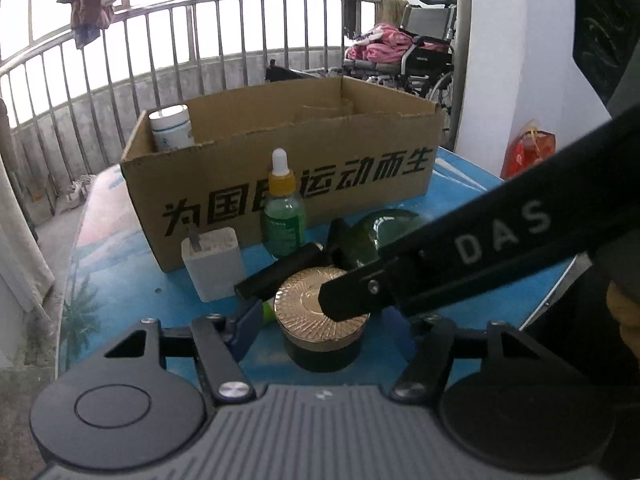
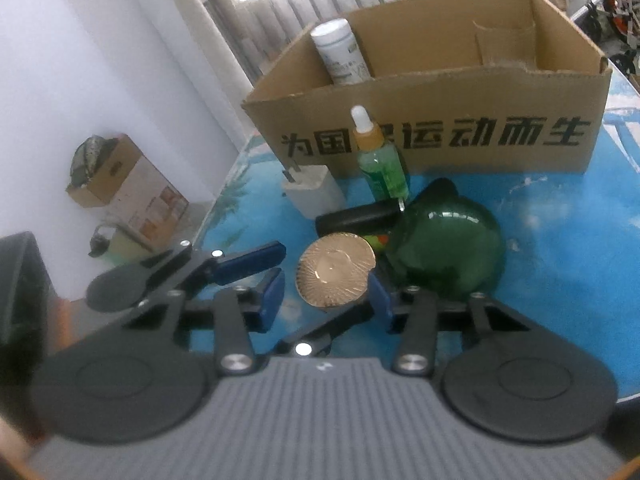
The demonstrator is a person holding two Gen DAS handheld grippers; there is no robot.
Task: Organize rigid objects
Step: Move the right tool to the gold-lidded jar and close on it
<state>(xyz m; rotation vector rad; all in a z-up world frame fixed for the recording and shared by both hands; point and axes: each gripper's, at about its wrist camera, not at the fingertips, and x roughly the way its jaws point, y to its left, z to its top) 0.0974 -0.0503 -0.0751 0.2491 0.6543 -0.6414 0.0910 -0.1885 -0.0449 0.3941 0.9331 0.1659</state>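
Observation:
A dark jar with a ribbed gold lid (image 1: 316, 304) (image 2: 334, 272) stands on the blue table (image 1: 120, 300). My left gripper (image 1: 322, 318) straddles it. Its left finger (image 1: 246, 320) stays clear of the jar's side, and its right finger is hidden under the right arm. My right gripper (image 2: 326, 296) also has the jar between its blue fingers: a gap on the left, the right pad at the lid's edge. One of its fingers (image 1: 348, 296) lies across the lid. Behind are a black cylinder (image 1: 280, 272), a green dropper bottle (image 1: 284, 216), a white charger (image 1: 212, 260) and a green glass piece (image 2: 452, 244).
An open cardboard box (image 1: 280, 168) (image 2: 440, 92) stands at the back of the table with a white bottle (image 1: 172, 128) upright in its left corner. Past it are a balcony railing (image 1: 160, 40) and a wheelchair (image 1: 428, 52). A carton (image 2: 132, 184) sits on the floor to the left.

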